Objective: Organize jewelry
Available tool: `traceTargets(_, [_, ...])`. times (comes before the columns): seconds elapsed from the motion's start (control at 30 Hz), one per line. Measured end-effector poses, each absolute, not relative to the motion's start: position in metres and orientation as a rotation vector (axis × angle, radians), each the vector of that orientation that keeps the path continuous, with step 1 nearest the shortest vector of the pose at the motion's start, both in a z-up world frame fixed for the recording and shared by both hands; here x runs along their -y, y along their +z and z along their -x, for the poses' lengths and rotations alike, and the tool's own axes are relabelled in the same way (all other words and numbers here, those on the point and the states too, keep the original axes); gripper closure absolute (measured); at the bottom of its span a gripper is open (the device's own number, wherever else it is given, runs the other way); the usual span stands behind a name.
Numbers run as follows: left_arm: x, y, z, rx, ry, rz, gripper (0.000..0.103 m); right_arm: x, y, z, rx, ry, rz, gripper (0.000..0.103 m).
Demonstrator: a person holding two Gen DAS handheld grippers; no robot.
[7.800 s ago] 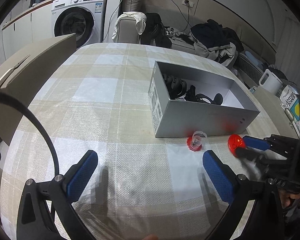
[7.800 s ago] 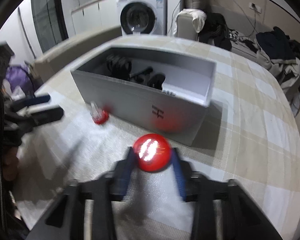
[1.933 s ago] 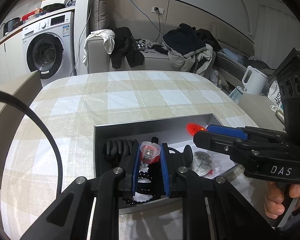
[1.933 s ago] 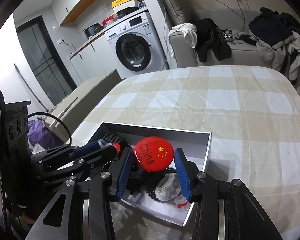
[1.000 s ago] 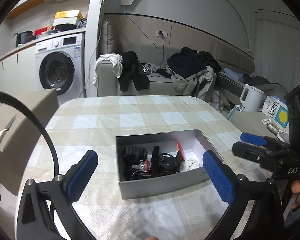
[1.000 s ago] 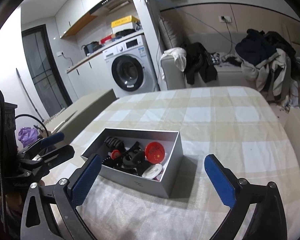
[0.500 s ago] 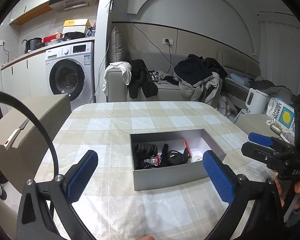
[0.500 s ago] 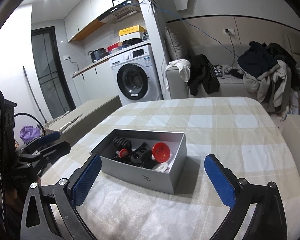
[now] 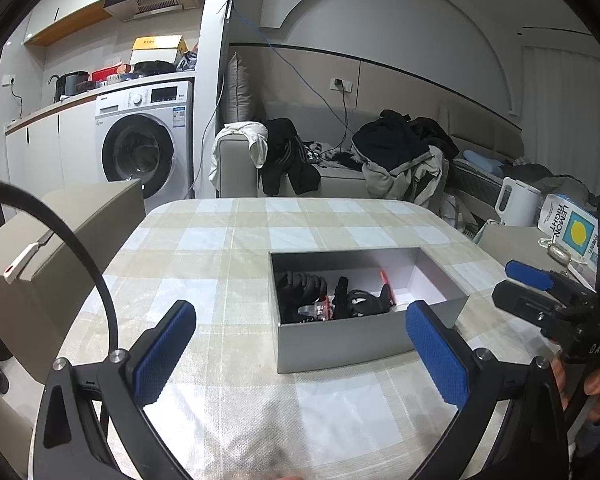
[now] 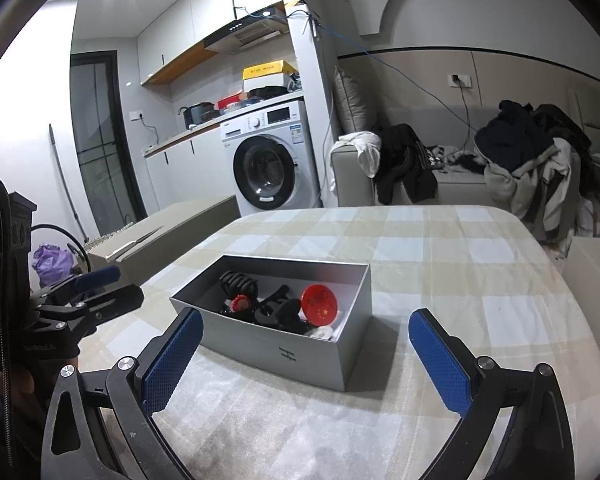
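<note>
My left gripper (image 9: pixel 300 344) and right gripper (image 10: pixel 304 354) hover spread wide, empty, near the grey rectangular cardboard box (image 10: pixel 284 354) holding the round red badge (image 10: pixel 319 305).

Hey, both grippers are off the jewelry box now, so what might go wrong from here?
1. The red round badge leans on the heap rather than lying flat; a nudge to the grey box might tip it.
2. The black clips and beads lie tangled, so lifting one piece may drag others out.
3. The left gripper and the right gripper are both open and close to the box; a careless sweep might shove it across the checked tablecloth.
</note>
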State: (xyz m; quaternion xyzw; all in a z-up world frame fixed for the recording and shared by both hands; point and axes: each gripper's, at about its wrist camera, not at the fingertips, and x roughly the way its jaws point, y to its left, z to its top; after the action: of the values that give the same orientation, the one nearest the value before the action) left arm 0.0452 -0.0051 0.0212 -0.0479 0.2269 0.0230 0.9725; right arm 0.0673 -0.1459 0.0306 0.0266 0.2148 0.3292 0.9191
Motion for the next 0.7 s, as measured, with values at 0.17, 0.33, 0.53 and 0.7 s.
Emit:
traceTargets(0.17, [0.0041, 0.0151, -0.0442, -0.465, 0.052, 0.104, 0.001, 0.1441, 0.0292, -0.0671, -0.439, 0.692, -0.053, 0.000])
traceTargets(0.33, [0.0034, 0.0135, -0.0441, -0.466, 0.057, 0.101, 0.001, 0.1420, 0.0271, -0.0668, -0.427, 0.703, -0.045, 0.000])
traceTargets(0.53, [0.0038, 0.0114, -0.0429, -0.470, 0.058, 0.097, 0.001, 0.1401, 0.0261, -0.0670, -0.427, 0.719, -0.045, 0.000])
traceTargets(0.7, [0.0034, 0.0119, -0.0441, -0.469, 0.051, 0.097, 0.001, 0.1407, 0.0263, -0.0658, -0.423, 0.726, -0.046, 0.000])
